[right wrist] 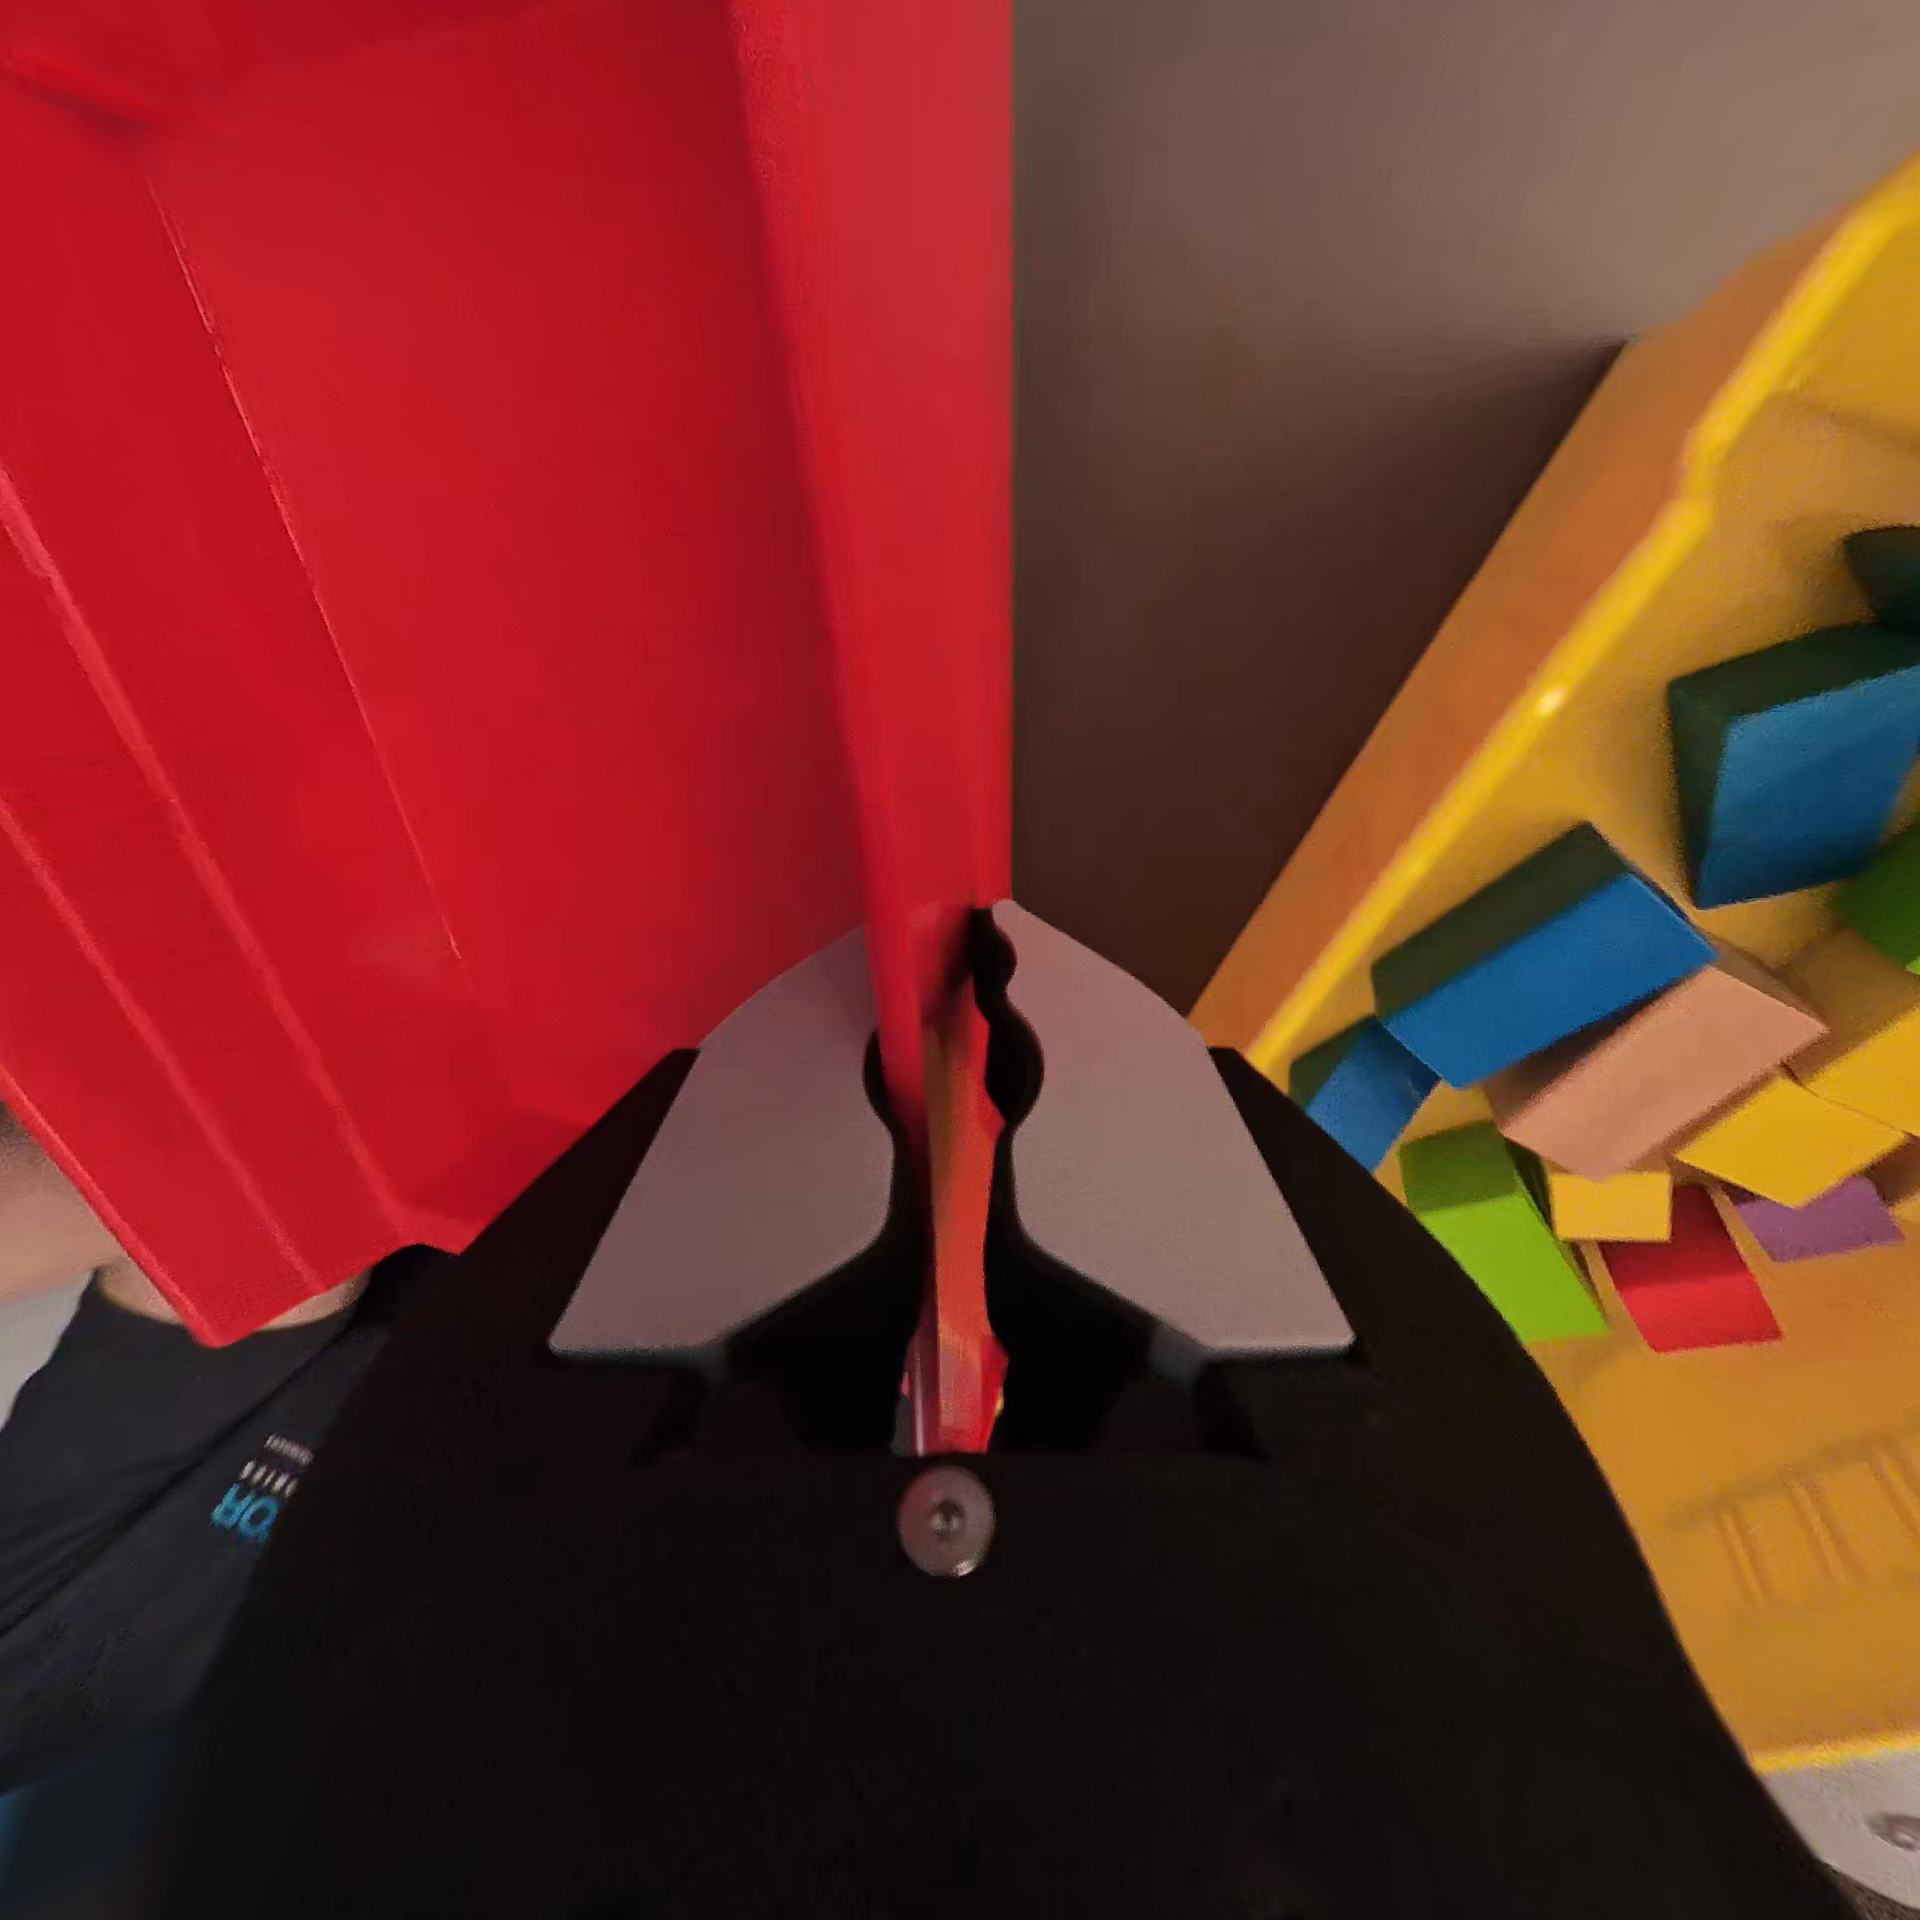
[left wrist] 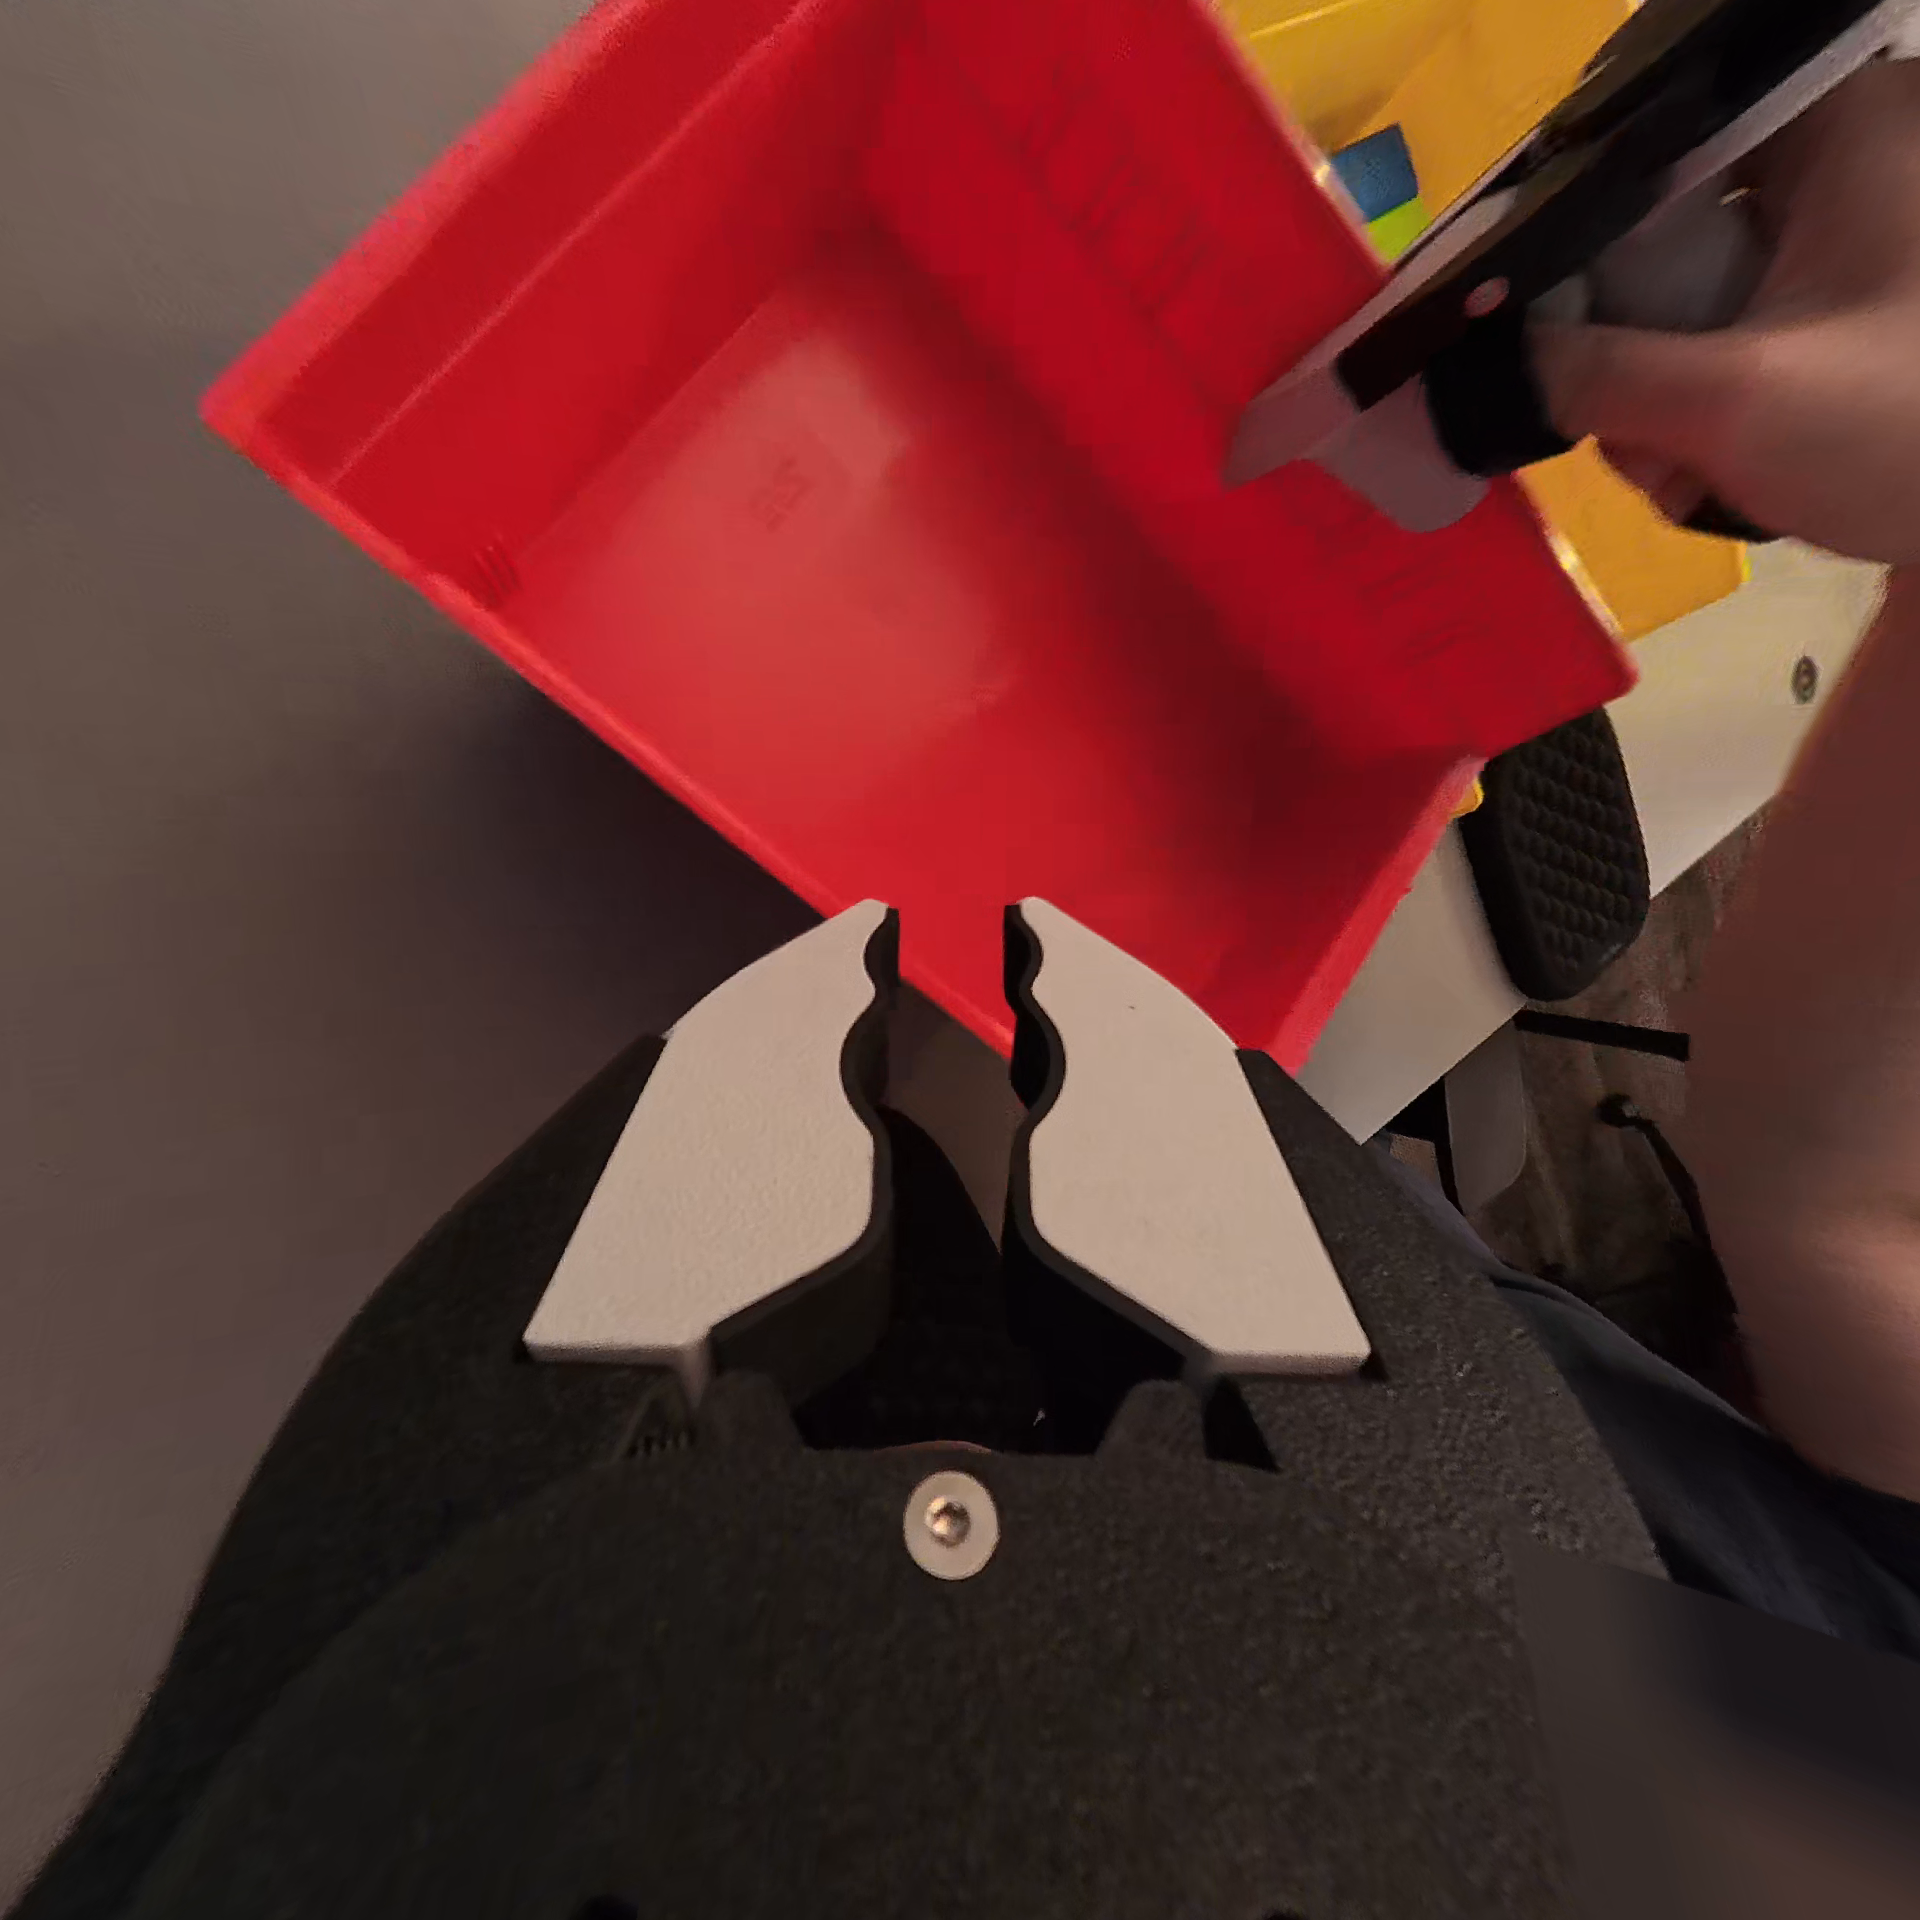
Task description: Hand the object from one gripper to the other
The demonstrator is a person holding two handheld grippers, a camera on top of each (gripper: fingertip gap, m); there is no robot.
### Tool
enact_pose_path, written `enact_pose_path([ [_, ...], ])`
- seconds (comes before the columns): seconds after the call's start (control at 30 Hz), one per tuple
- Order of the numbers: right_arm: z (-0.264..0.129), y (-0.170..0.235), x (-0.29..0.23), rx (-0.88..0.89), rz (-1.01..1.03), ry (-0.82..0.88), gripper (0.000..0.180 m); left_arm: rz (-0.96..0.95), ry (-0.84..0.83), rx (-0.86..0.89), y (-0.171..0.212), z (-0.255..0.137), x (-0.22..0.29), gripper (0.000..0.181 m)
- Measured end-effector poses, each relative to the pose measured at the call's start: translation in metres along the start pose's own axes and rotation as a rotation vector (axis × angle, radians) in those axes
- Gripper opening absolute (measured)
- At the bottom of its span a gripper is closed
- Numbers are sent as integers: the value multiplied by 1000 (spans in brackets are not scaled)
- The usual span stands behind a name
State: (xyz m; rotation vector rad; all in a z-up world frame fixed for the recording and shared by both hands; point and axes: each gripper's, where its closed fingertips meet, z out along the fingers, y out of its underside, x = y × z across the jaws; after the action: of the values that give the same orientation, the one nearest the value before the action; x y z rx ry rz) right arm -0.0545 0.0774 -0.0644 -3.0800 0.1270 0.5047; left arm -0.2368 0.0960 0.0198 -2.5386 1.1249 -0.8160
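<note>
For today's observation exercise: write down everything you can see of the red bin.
The red bin is an open, rectangular tray of smooth, plastic-looking material with sloping walls and a paler, glossy floor; it looks empty. It hangs tilted in the air, its opening toward the left wrist view. The right tool is shut on one side wall, with ribs showing on the outside. The left tool stands at the near rim with a gap between its fingers; contact is unclear. A yellow bin lies behind.

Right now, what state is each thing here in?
Red bin: empty, held up tilted, one wall pinched.
Right gripper: shut on the red bin's wall.
Left gripper: open, at the bin's near corner, not clamped.
Yellow bin: holds loose coloured blocks.
</note>
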Motion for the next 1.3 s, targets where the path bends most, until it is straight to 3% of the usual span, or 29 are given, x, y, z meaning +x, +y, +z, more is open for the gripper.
enact_pose_path([
  [0.33,-116,17,47,95,6,87,7,77,39,243,-18,-42,23,18],
  [0.53,-164,55,126,128,133,60,8,181,72,258,-24,-36,50,18],
  [0.63,-179,86,184,146,226,47,8,251,189,252,-33,-22,78,20],
  [0.83,-201,160,309,227,433,95,9,317,311,220,-61,58,124,32],
  [0.97,-207,204,372,261,541,103,9,226,333,82,-65,140,133,70],
  [1.03,-207,221,396,273,573,107,9,158,359,17,-67,172,136,79],
  [1.2,-190,246,440,264,621,98,9,11,409,-111,-71,223,150,74],
  [1.3,-173,255,456,231,632,94,9,43,224,-257,-63,241,142,70],
])
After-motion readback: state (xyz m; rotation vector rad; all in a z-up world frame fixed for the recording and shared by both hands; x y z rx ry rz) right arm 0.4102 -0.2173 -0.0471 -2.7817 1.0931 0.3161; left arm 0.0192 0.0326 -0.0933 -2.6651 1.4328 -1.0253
